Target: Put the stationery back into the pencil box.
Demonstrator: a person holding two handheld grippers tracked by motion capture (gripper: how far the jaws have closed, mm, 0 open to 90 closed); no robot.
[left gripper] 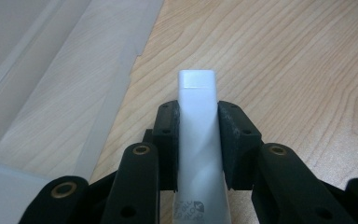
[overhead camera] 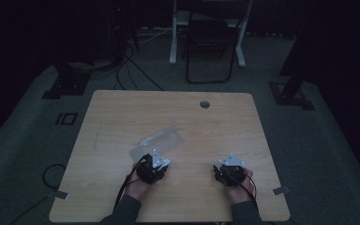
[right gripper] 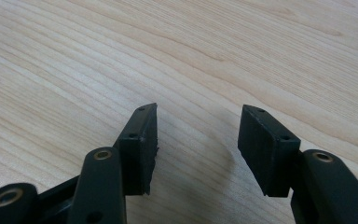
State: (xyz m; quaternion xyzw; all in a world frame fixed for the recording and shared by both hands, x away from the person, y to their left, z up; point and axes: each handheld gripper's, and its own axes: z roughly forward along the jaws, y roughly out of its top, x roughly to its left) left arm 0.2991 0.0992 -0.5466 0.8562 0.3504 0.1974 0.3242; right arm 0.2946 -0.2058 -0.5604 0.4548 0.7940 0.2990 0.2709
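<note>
1. The left gripper [left gripper: 198, 121] pinches a white tube [left gripper: 197, 135] between its 2 pads, the tube's flat end jutting ahead.
2. A clear plastic bag [left gripper: 51, 93] lies just left of it.
3. The right gripper [right gripper: 198, 140] stands spread over bare table [right gripper: 214, 46].

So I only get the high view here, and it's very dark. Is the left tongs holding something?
Observer: Yes, the left tongs are shut on a white tube, pads pressing both its sides.
Operator: Any writing on it?
Observer: Small print near its lower end, too small to read.
Operator: And the right tongs?
Observer: The right tongs are open, with bare wooden table between the pads.
Operator: What's that pale sheet?
Observer: A clear plastic bag, lying flat beside the tube.
</note>
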